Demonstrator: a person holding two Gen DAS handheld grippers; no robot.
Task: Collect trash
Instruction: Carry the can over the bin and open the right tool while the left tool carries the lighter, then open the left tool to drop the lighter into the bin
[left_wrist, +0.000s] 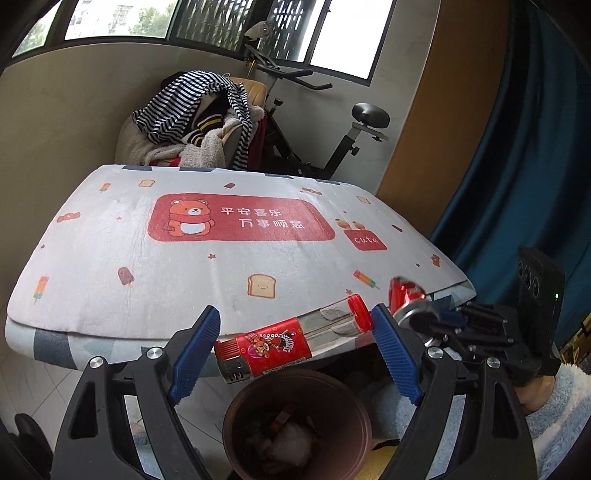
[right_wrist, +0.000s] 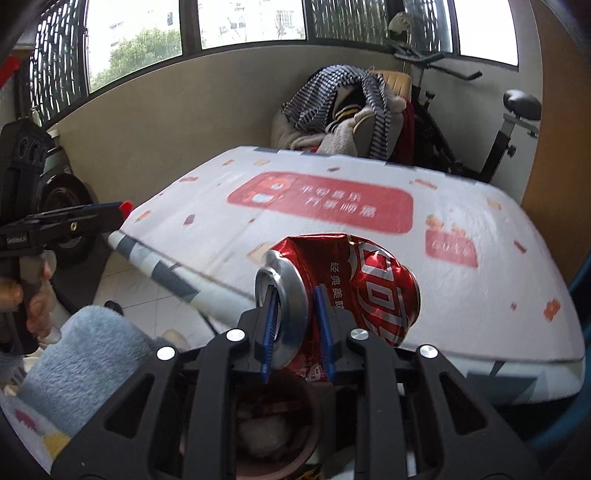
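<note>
A table (left_wrist: 110, 266) with a cartoon bear cloth fills the room by the windows. The left tool (left_wrist: 295, 345) grips a lighter (left_wrist: 291, 341) end to end, its long axis level across the wide jaws, above the brown bin (left_wrist: 236, 417). The right tool (right_wrist: 295, 325), narrow, pinches the rim of a crushed red can (right_wrist: 373, 288) that points away over the table edge. Both tools tilt downward.

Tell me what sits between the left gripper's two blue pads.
The left wrist view shows a clear tube-shaped lighter with red label and red cap spanning the left gripper pad to pad, above the brown trash bin.
</note>
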